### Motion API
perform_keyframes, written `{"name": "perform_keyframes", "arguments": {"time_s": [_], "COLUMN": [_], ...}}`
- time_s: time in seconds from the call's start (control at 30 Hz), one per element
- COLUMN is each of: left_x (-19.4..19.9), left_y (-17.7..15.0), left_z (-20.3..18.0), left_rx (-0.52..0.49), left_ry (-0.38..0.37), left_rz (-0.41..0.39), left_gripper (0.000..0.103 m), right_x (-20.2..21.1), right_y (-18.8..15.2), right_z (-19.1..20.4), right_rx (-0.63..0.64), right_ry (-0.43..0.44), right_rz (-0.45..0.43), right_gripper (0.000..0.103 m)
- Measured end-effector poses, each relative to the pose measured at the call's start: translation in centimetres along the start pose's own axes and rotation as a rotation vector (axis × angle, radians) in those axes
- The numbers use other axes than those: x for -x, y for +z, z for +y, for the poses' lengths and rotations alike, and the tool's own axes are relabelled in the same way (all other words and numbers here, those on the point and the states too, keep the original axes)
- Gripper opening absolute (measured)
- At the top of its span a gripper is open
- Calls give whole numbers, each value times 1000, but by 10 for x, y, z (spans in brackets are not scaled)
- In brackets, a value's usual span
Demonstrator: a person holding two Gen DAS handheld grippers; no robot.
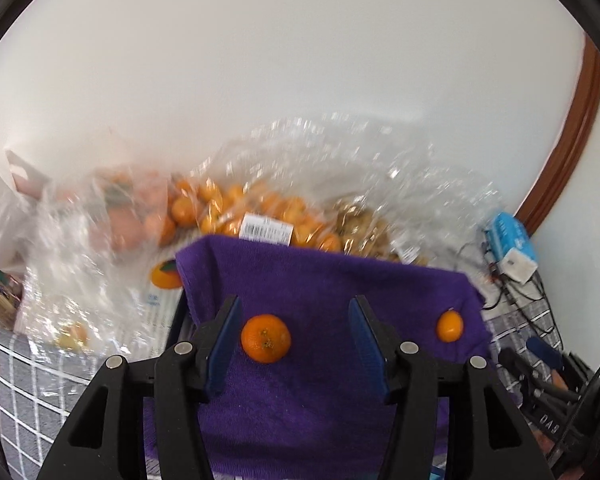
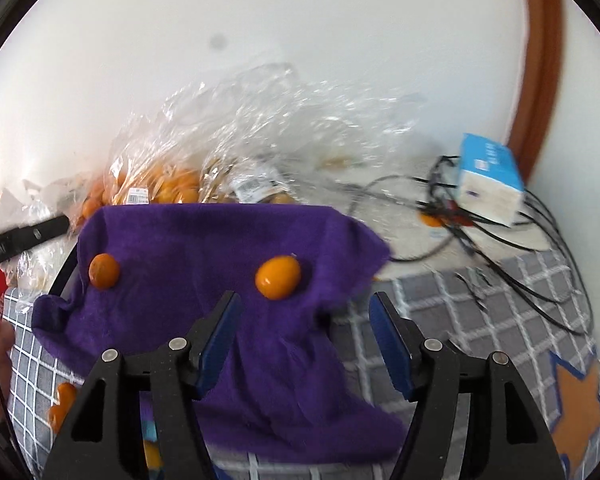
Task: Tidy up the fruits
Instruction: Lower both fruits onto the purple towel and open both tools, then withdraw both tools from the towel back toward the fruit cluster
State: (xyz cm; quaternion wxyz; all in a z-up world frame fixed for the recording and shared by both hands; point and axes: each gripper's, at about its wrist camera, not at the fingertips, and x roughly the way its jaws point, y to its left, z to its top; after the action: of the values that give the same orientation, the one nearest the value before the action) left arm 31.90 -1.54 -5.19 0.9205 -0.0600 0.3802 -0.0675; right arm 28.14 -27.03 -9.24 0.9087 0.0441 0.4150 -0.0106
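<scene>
While both tongs (image 1: pixel 296 344) (image 2: pixel 306 336) gape empty: two mandarins (image 1: pixel 265 338) on purple towel (image 1: pixel 320 280), bagged fruit (image 1: pixel 228 208) behind.

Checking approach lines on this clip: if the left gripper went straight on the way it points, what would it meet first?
Probably the purple cloth, just right of the mandarin lying between the open left gripper fingers. Depth is hard to judge here.

A blue-and-white box (image 2: pixel 490 182) sits amid tangled black cables (image 2: pixel 500 240) near the white wall (image 2: pixel 260 20), beside a brown curved frame (image 2: pixel 542 60), on a grey white-checked cloth (image 2: pixel 480 312).
</scene>
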Motion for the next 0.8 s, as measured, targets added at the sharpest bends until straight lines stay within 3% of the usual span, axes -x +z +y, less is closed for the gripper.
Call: {"name": "perform_keyframes", "arguments": {"time_s": [0.13, 0.3, 0.47, 0.67, 0.8], "left_x": [26, 63, 97, 121, 126], "left_y": [-7, -28, -52, -85, -106], "left_z": [-2, 6, 27, 51, 64], "left_rx": [-5, -41, -6, 34, 63], "left_ry": [-8, 23, 43, 124, 139], "left_rz": [-27, -44, -83, -87, -65], "left_gripper": [53, 53, 53, 53, 54], "right_x": [22, 37, 57, 77, 85], "right_y": [-22, -45, -64, -84, -99], "right_z": [-5, -4, 11, 22, 37], "right_rx": [10, 18, 78, 94, 125], "right_ry": [-41, -3, -9, 44, 98], "right_rz": [8, 55, 48, 24, 12], "right_gripper": [66, 66, 66, 62, 53]}}
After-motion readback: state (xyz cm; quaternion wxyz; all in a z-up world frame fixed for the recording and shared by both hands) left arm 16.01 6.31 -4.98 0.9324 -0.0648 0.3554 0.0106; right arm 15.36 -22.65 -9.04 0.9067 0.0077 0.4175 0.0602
